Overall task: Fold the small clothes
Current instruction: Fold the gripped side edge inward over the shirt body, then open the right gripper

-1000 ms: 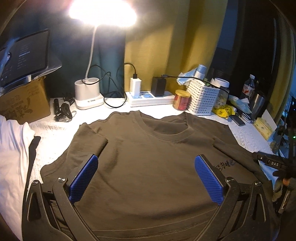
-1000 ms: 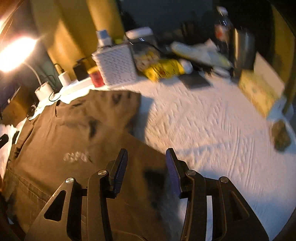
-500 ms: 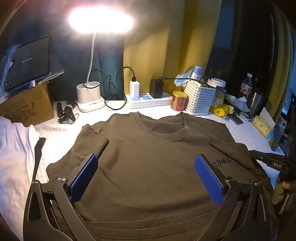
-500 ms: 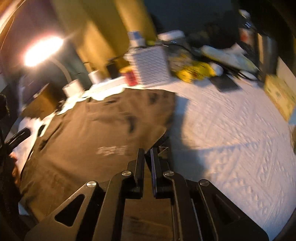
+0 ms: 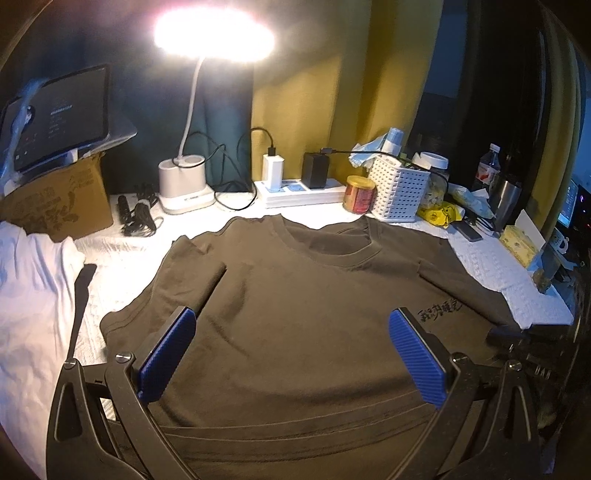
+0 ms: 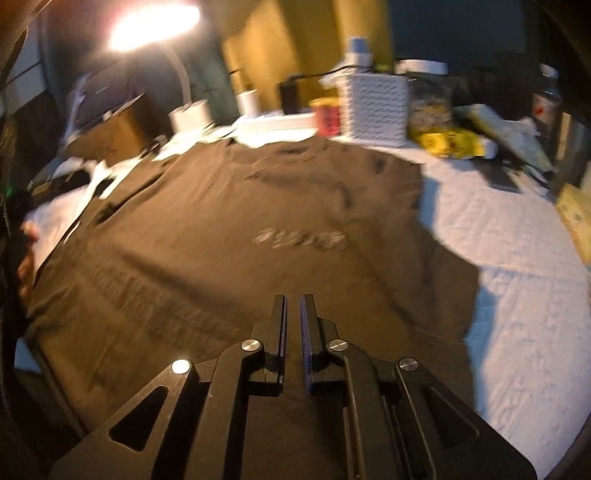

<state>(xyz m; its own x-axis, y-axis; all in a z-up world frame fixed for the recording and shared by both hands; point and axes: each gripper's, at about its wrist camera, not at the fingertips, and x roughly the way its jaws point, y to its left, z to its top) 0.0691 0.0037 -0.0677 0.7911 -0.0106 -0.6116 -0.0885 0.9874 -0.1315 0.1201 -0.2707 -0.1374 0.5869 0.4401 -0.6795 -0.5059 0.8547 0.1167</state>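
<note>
the shirt (image 5: 295, 302) is matt brown cloth, soft and smooth, with a ribbed collar. the cover (image 5: 517, 280) under it is white cloth with a raised, bumpy weave. the basket (image 5: 400, 194) is white perforated plastic. the box (image 5: 59, 203) is plain brown cardboard. the cup (image 5: 506, 199) is shiny metal.

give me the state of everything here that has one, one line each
brown t-shirt: spread flat, front up, both sleeves folded in
left gripper: wide open over the shirt, nothing between its pads
right gripper: jaws a narrow gap apart and opening, no cloth visibly pinched
desk lamp: on
tablet: screen lit
power strip: two chargers plugged in
</note>
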